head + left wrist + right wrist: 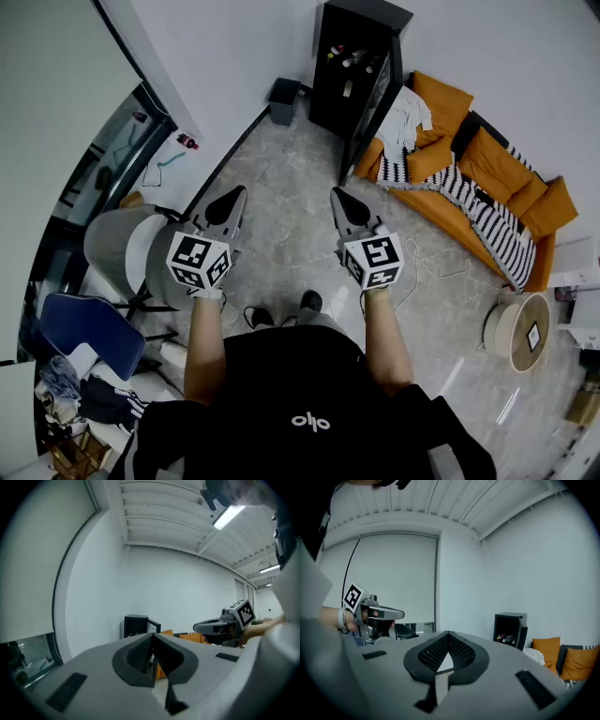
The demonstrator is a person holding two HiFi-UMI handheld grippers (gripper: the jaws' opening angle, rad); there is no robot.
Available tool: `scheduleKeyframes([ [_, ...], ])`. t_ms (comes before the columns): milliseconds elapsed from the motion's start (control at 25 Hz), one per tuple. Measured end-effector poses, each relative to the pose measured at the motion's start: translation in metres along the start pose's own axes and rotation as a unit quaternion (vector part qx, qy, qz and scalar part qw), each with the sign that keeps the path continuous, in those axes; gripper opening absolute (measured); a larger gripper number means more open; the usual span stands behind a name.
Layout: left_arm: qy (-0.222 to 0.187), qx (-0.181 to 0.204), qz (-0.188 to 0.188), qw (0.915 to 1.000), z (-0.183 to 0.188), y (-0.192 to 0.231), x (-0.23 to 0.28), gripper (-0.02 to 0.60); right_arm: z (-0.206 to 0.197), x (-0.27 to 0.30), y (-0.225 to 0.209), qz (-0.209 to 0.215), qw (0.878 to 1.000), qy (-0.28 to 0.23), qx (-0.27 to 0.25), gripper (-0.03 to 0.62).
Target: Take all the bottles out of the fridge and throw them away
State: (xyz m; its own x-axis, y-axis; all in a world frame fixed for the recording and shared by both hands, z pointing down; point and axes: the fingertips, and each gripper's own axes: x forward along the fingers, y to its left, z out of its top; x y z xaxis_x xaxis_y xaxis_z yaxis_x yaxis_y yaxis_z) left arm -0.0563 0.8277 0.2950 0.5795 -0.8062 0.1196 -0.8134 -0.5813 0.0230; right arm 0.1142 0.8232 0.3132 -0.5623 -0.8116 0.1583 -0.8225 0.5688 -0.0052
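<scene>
While both grippers hang level in front of the person, neither holds anything. Left gripper (232, 199): its own view shows the fingers (140, 651) pressed fully together, with only room background past the tips. Right gripper (343, 202): the same, fingers (433, 653) closed tip to tip and empty.

Fridge (361, 66): black, upper centre of the head view, against the white wall, well apart from both grippers. Its door (380, 112) stands open, swung toward the sofa side. Bottles (352, 58) lie on their sides on the shelves inside; several are visible, but they are too small to count. They also show in the right gripper view (506, 638).

Bin (283, 99): small and dark, on the floor just left of the fridge, against the same wall. Contents can't be made out.

Around:
- Orange sofa (487, 187), right of the fridge and running to the right edge, with a striped blanket (469, 202) over it.
- White cloth (408, 117) on the sofa end, just beside the open door.
- Grey marble floor (281, 187) between the grippers and the fridge.
- Thin cable (441, 272) looped on the floor right of the right gripper.
- Grey chair (122, 248) at left, near the left gripper, with a blue chair (89, 333) below it in frame.
- Round low stand (520, 328) at lower right.
</scene>
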Motion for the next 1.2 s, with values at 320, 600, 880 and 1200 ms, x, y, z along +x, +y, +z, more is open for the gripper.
scheduleKeyframes([
  [320, 0.005, 0.007, 0.005, 1.0, -0.001, -0.014, 0.032, 0.0, -0.007, -0.001, -0.036, -0.001, 1.0, 0.0, 0.013, 0.003],
  [600, 0.011, 0.008, 0.02, 0.9997, -0.007, -0.023, 0.059, 0.0, -0.021, 0.004, -0.071, 0.002, 1.0, 0.012, 0.023, 0.003],
  [880, 0.022, 0.001, 0.035, 0.9992, -0.017, -0.006, 0.082, 0.0, -0.032, 0.033, -0.1, 0.006, 0.999, 0.027, 0.024, 0.003],
  [1200, 0.021, 0.0, 0.016, 0.9996, -0.02, 0.07, 0.149, 0.0, -0.027, 0.115, -0.132, -0.012, 0.999, 0.036, 0.021, 0.003],
])
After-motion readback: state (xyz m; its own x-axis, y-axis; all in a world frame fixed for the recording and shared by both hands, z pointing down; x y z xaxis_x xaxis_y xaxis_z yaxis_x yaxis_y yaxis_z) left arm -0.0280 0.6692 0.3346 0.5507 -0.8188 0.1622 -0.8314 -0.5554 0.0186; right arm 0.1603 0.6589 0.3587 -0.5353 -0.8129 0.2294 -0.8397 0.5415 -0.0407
